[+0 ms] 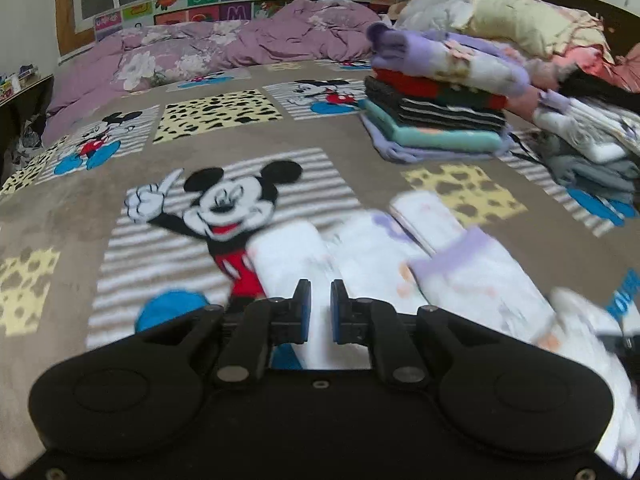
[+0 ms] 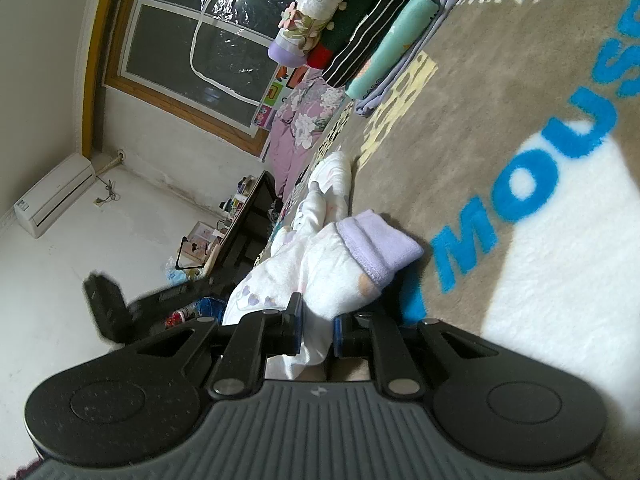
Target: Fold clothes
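Right gripper (image 2: 316,330) pinches white garment (image 2: 320,276); bare blanket (image 2: 500,80) beyond.

Blue "MOUS" lettering on blanket (image 2: 500,128); letters "M", "U" on headboard panels (image 1: 240,4).

Fleecy white garment (image 2: 320,272), plush blanket (image 2: 500,92)

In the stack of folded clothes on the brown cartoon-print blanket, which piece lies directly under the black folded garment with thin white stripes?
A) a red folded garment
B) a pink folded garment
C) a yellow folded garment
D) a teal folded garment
D: in the left wrist view the teal folded garment lies right below the black folded garment with thin white stripes, and the red folded garment lies above it.
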Available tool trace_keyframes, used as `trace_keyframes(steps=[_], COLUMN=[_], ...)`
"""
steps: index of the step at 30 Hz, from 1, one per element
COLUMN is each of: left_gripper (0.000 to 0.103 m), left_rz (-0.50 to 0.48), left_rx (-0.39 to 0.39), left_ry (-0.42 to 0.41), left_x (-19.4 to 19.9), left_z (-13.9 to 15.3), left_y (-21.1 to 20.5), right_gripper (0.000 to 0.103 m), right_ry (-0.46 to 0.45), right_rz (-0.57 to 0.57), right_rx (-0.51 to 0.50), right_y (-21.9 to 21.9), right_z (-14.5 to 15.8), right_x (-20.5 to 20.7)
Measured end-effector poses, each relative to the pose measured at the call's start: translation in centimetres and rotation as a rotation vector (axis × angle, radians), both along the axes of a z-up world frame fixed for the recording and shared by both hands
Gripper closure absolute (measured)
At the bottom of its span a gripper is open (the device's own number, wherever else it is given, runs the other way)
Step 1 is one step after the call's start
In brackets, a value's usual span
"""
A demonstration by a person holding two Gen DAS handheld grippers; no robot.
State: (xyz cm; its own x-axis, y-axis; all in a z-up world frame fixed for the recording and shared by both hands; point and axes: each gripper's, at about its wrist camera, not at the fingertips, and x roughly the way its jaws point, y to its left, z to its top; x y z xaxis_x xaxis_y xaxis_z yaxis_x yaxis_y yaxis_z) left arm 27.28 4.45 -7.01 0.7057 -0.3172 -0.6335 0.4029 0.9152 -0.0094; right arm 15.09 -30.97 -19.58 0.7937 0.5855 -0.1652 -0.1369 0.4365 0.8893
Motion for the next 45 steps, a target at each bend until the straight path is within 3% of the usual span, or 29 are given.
trace_keyframes(steps=[6,10,12,13,14,17,22,25,28,32,36,41,43,45], left_gripper=[0.096,0.095,0.081,0.058,0.043,0.041,0.035,0.033,0.033,0.033,0.033,0.033,0.033,0.033], left_rz=[-0.002,0.021,0.048,0.069,0.092,0.119,0.136,0.079,-0.024,-0.119,-0.112,-0.156,-0.176,-0.165], left_rx=[0.036,0.029,-0.034,-0.081,-0.119,-0.170,-0.172,-0.220,-0.143,0.029,0.087,0.146,0.182,0.154], left_ry=[0.058,0.026,-0.005,-0.028,-0.059,-0.124,-0.204,-0.214,-0.255,-0.284,-0.289,-0.184,-0.210,-0.235], left_x=[-0.2,-1.2,-2.6,-3.8,-5.2,-9.7,-16.9,-20.2,-23.0,-24.5,-24.2,-23.3,-23.8,-24.0], left_z=[-4.4,-3.4,-2.1,-1.4,-0.8,0.4,0.3,-0.1,-0.7,-2.4,-3.8,-6.8,-7.1,-6.1], left_y=[-1.6,-1.7,-0.6,0.2,1.0,2.8,4.4,3.8,1.3,-1.8,-2.7,-3.6,-3.9,-3.6], right_gripper=[0.087,0.087,0.086,0.084,0.083,0.075,0.064,0.056,0.051,0.052,0.053,0.076,0.085,0.088], right_ry=[0.000,-0.005,-0.013,-0.020,-0.028,-0.049,-0.066,-0.079,-0.080,-0.047,-0.019,-0.011,-0.016,-0.032], right_rz=[0.000,0.001,0.000,-0.001,-0.003,-0.010,-0.040,-0.080,-0.097,-0.114,-0.138,-0.137,-0.144,-0.149], right_rx=[-0.002,0.003,0.005,0.006,0.007,0.011,0.007,0.033,0.022,-0.018,-0.042,-0.101,-0.118,-0.134], right_y=[0.0,-0.1,-0.1,-0.1,-0.1,-0.3,-0.4,-0.7,-0.6,-0.2,0.2,0.9,1.1,1.1], right_z=[0.0,0.0,0.0,0.1,0.1,0.4,1.0,1.4,1.9,2.7,3.3,4.0,4.5,5.3], right_x=[0.1,0.1,0.0,-0.1,-0.2,-0.5,-1.0,-1.9,-2.5,-2.5,-2.5,-2.1,-1.9,-1.9])
